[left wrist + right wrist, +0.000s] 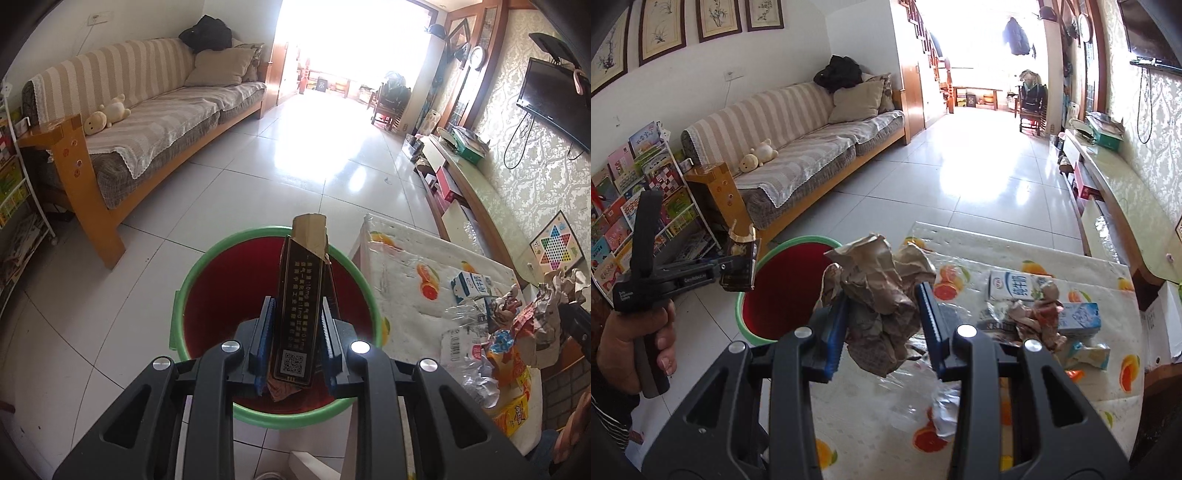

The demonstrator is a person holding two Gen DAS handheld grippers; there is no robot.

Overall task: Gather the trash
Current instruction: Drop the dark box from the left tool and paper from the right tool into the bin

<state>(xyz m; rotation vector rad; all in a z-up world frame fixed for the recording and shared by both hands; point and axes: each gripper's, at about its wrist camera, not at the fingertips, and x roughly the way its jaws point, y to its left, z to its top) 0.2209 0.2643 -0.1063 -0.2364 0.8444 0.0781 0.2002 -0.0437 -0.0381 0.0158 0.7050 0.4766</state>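
Left tool (295,325) clamps dark box (295,306) – over bin (192,280) | right tool (882,317) grips crumpled paper (882,295)

Striped sofa (147,103), glossy white tile floor (258,177).

**Trash over the bin and on the table**

You have a dark brown cardboard cigarette carton (295,306), torn open on top, above the green-rimmed red plastic bin (192,280). Your crumpled brown paper wad (882,295) sits lifted; white milk cartons (1015,286) lie flat on the fruit-print tablecloth (1071,258).
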